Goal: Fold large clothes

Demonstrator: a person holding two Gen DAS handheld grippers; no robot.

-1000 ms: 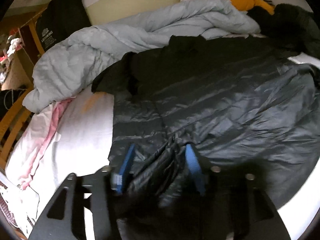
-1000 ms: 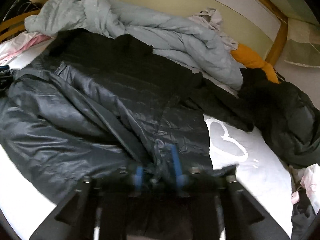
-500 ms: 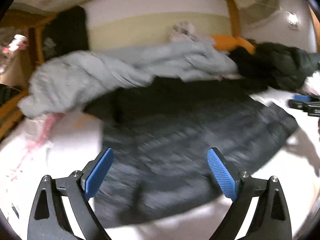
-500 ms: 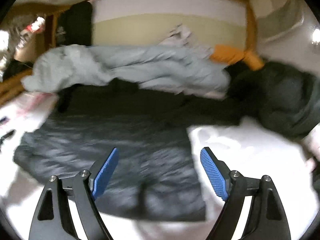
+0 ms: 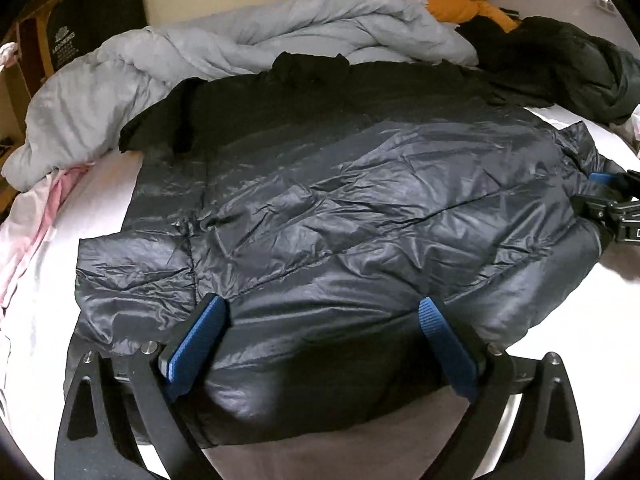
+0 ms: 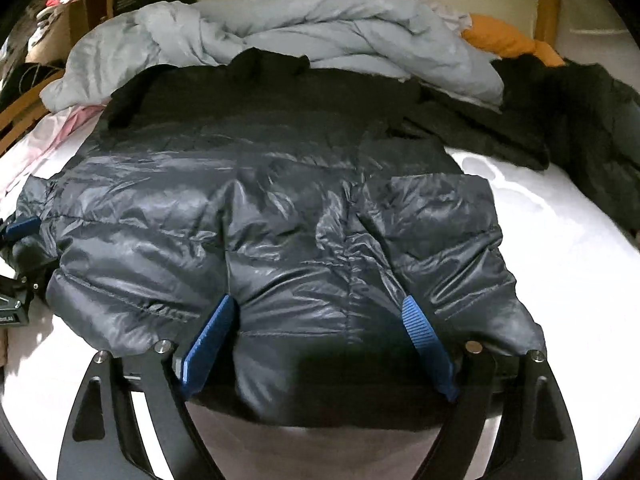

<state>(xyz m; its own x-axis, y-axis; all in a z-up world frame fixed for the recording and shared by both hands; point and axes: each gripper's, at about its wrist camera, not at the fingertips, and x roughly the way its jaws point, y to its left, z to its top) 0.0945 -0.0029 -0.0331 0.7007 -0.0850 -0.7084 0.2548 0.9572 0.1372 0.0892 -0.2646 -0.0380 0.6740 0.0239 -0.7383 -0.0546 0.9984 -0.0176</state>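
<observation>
Two grippers stood with jaws spread wide, neither grasping anything: the left gripper and the right gripper each straddled the near, rounded edge of the dark puffer jacket, blue pads resting against the shiny fabric without pinching it. The jacket lay spread across the white sheet of the bed, its doubled near edge toward the cameras and its black collar end toward the headboard; each gripper appeared at the side of the other's view (left, right). Judged from this layout, one fold was down and the step in hand was regrasping; the next move called for closing on the near edge at both ends and carrying it evenly toward the collar. A crumpled grey duvet touched the collar end, and another dark garment lay just beside the right shoulder, so both crowded the landing area.
</observation>
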